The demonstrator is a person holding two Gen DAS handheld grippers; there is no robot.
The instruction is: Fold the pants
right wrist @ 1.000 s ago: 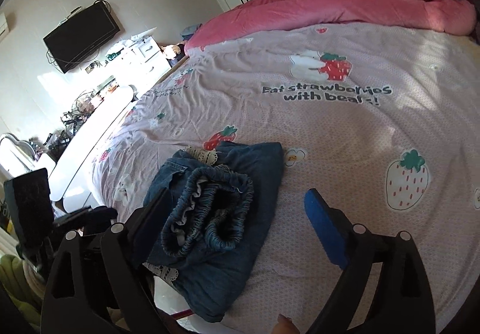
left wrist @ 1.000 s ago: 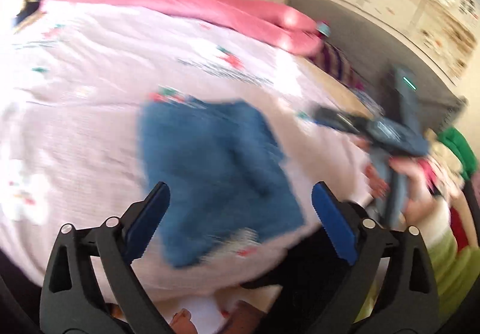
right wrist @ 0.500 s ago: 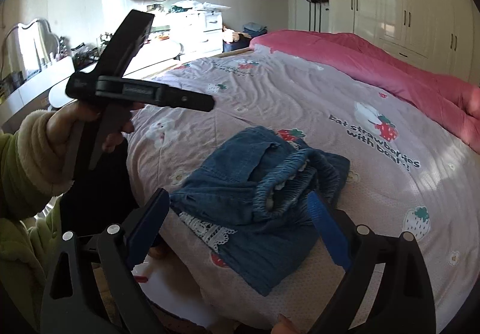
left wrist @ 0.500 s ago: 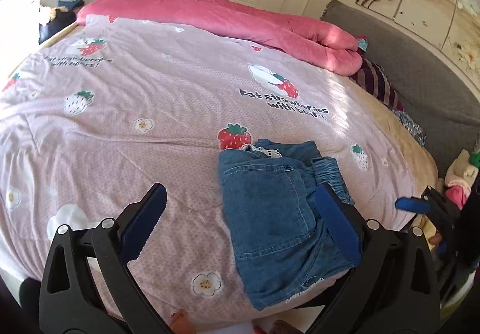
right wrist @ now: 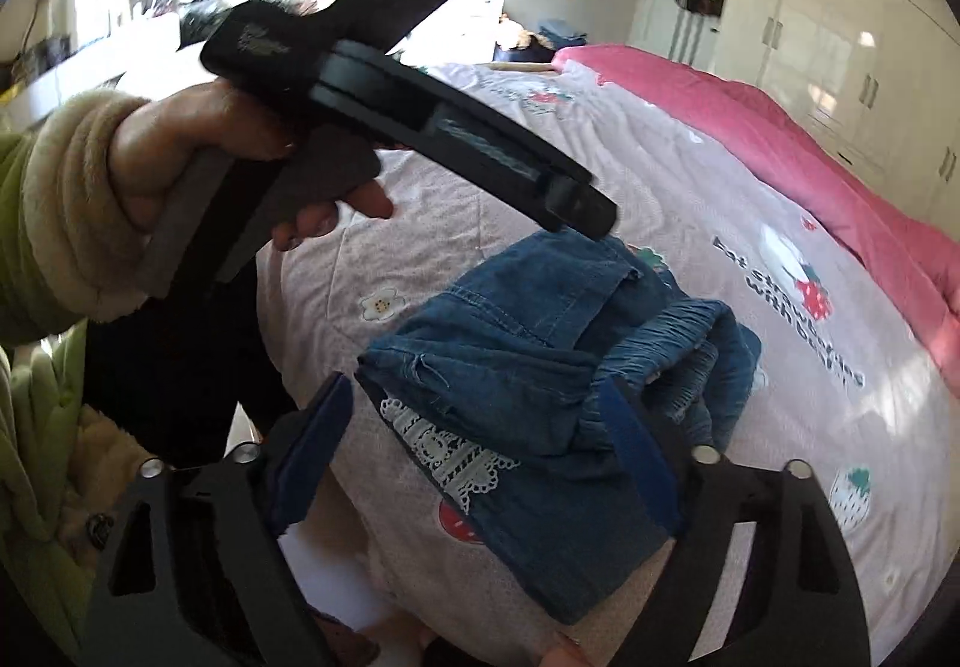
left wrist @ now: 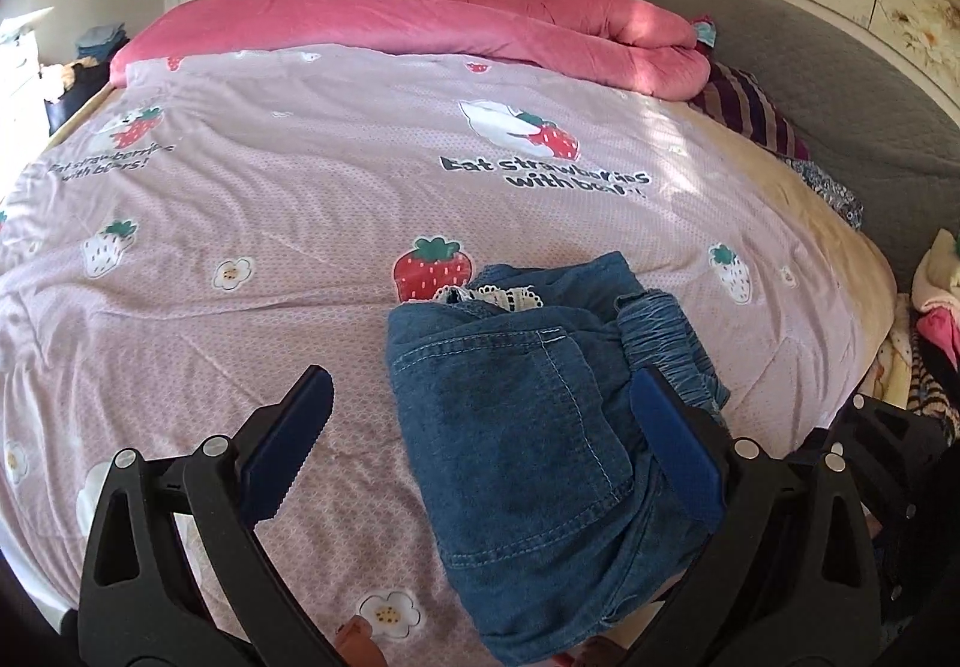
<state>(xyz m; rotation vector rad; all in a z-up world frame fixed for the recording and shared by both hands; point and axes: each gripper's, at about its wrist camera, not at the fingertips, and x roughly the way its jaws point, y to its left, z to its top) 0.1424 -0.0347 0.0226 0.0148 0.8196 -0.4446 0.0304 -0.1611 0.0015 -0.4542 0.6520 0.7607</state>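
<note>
The folded denim pants [left wrist: 540, 463] are lying at the near edge of the bed [left wrist: 300, 199], on the pink strawberry-print cover, with the elastic waistband bunched on top and a strip of white lace trim [right wrist: 447, 457] peeking out. In the left wrist view the near end of the pants is running under the left gripper [left wrist: 480, 427] frame and is being cut off there; in the right wrist view the lower part is passing under the right gripper [right wrist: 480, 427] and its far side is being hidden by the raised folds.

The left gripper is standing spread wide, its pads clear of the cloth, pinching nothing. The right gripper's jaws are closing around the pants; the denim is lying between them, but the pads are not pressing it yet.

In the right wrist view a hand [right wrist: 198, 151] in a fleecy cuff is holding the left gripper's handle; the small label on that handle is too blurred to read.

Compared with half a second earlier, the left view is sitting closer to the pants, and the right view is now closer and rolled, with the held gripper filling more of it.

The cover's print is reading "Eat strawberries with bears!" [left wrist: 543, 178], partly creased.
</note>
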